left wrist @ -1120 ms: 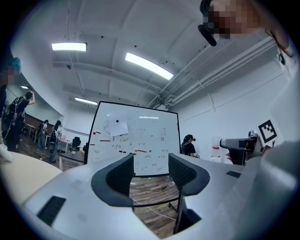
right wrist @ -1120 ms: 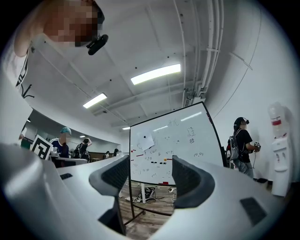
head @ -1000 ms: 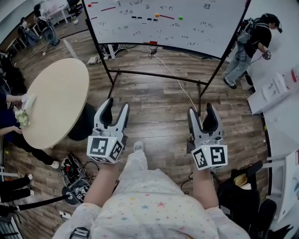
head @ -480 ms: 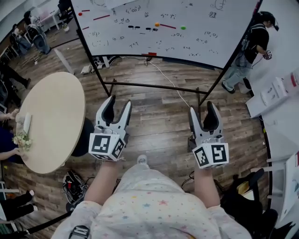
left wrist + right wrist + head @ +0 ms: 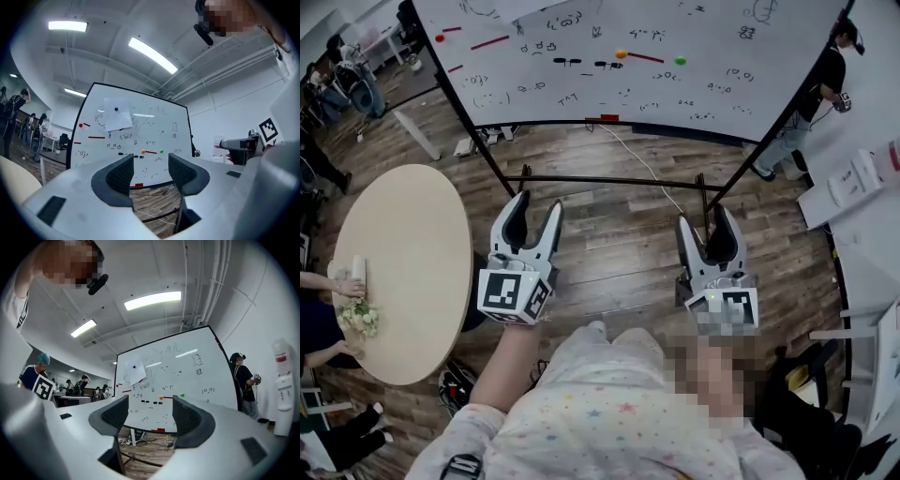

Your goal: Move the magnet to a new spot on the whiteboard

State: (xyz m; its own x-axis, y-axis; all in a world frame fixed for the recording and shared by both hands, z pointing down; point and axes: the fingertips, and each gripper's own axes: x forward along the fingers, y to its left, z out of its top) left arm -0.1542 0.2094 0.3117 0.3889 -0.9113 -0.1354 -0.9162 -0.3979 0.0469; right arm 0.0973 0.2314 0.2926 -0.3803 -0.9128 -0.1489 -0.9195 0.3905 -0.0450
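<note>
Orange magnet (image 5: 622,54) sits on whiteboard (image 5: 769,56) — far beyond left claw (image 5: 536,204), right claw (image 5: 704,217).

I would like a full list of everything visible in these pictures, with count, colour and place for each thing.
whiteboard: one, white with a black frame, on a stand ahead
orange magnet: one, mid-board
green magnet: one, right of the orange one
red magnet: one, at the board's left side
paper sheet: one, white, pinned high on the board
round table: one, beige, at left
flowers: one bunch, pale, on the table's near edge
floor: brown wood
bystander: one in a black top, right of the board; others far left
left gripper: grey, open, empty
right gripper: grey, open, empty
</note>
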